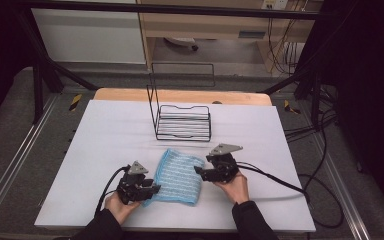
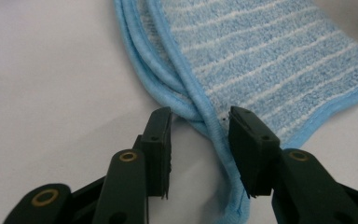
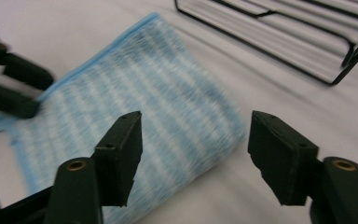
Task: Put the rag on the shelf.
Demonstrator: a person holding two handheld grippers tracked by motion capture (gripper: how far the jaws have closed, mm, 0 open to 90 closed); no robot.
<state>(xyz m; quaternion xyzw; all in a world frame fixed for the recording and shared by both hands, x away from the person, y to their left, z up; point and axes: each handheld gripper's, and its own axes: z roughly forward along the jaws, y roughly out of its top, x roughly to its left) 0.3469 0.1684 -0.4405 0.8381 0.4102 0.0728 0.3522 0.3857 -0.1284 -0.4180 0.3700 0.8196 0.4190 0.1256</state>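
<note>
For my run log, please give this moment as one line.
left gripper: open, hem between jaws | right gripper: open | folded blue cloth: on table | wire rack: behind

Folded blue striped cloth (image 1: 176,177) lies flat on the white tabletop (image 1: 105,135), just in front of the black wire rack (image 1: 182,122). Left gripper (image 1: 152,190) sits at the cloth's near-left corner. Right gripper (image 1: 200,171) sits at the cloth's right edge. Both are hand-held, cables trailing.
</note>
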